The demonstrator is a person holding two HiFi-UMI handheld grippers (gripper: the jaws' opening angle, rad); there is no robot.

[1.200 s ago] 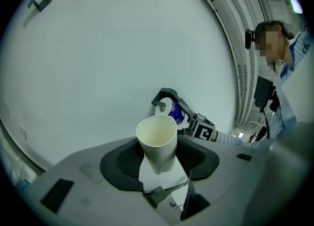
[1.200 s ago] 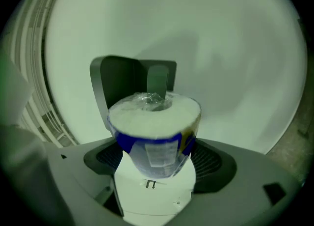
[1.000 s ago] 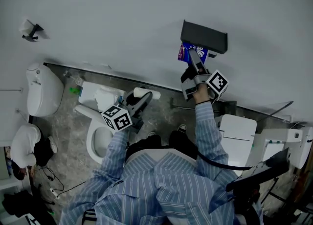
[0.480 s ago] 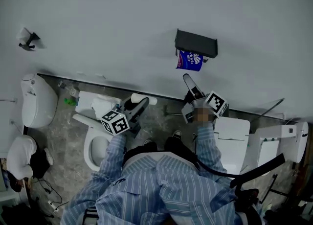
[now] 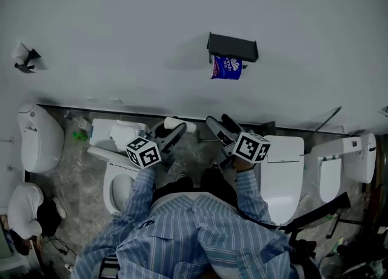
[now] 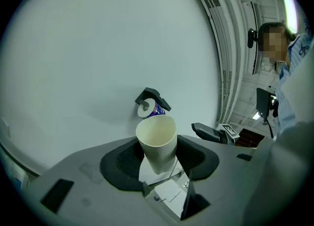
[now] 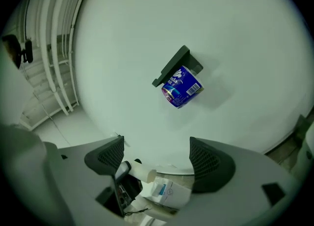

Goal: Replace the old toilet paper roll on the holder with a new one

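Swap looks done: new roll (image 5: 227,67) hangs under the holder (image 5: 233,46), old cardboard tube (image 5: 180,125) is off it.
Head view: both grippers low, well apart from the holder, toilet (image 5: 112,178) just beside the left one. Left gripper view: left hand-held gripper (image 6: 159,154) clamped on the bare tube. Right gripper view: right hand-held gripper (image 7: 157,158) jaws apart, empty. Risks: roll's seating can't be confirmed, so it may slip off; a loose grip could drop the tube into the bowl.

left gripper (image 5: 176,133): jaws clamped on cardboard tube (image 6: 157,141) | right gripper (image 5: 217,125): jaws apart, empty
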